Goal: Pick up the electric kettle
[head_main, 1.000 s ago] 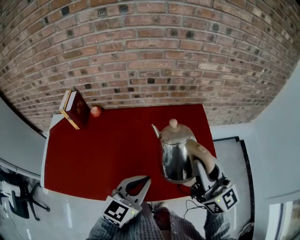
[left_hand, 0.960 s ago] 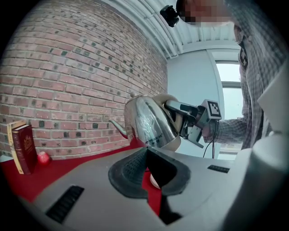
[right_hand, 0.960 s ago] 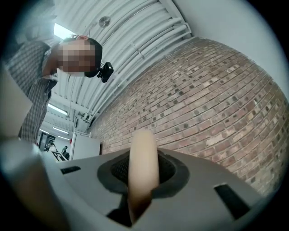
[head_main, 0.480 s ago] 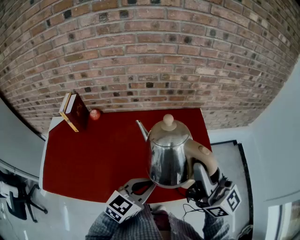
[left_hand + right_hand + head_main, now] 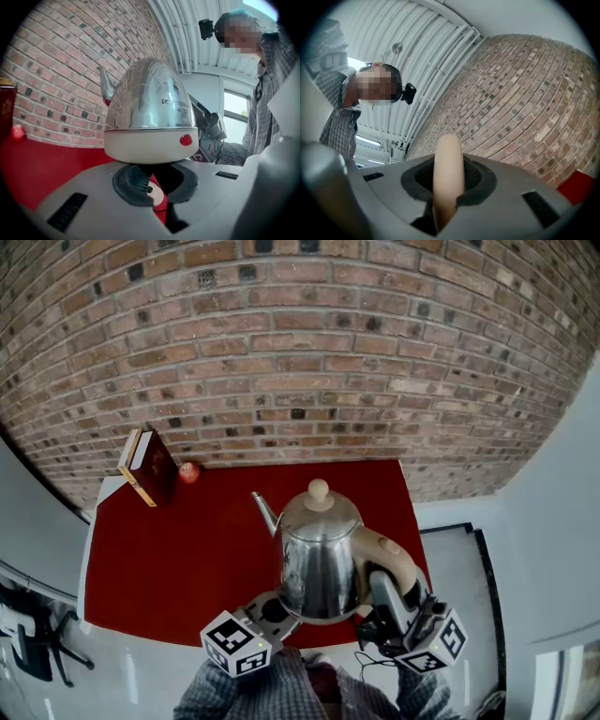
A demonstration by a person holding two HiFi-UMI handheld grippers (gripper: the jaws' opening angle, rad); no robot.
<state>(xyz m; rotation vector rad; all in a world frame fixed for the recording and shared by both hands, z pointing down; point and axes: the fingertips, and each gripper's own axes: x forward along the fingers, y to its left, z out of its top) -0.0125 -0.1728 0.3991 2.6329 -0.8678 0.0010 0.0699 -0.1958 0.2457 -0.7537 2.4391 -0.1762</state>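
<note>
The shiny steel electric kettle [image 5: 319, 554] has lifted clear: your right gripper [image 5: 386, 596] pinches its cream handle [image 5: 448, 164], its base just above your spread left gripper [image 5: 152, 185].

The electric kettle [image 5: 150, 108] bears a small brand mark, perhaps "PESKOE", too blurred to confirm

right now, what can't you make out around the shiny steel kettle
Whether the left gripper touches the underside of the shiny steel kettle: head view, kettle body covers the jaws; left gripper view, contact unclear.
Title of the dark red book: head view, too small.
What the small red thing beside it is: too small.
Kettle body: right gripper view shows only the cream handle in the right gripper.
</note>
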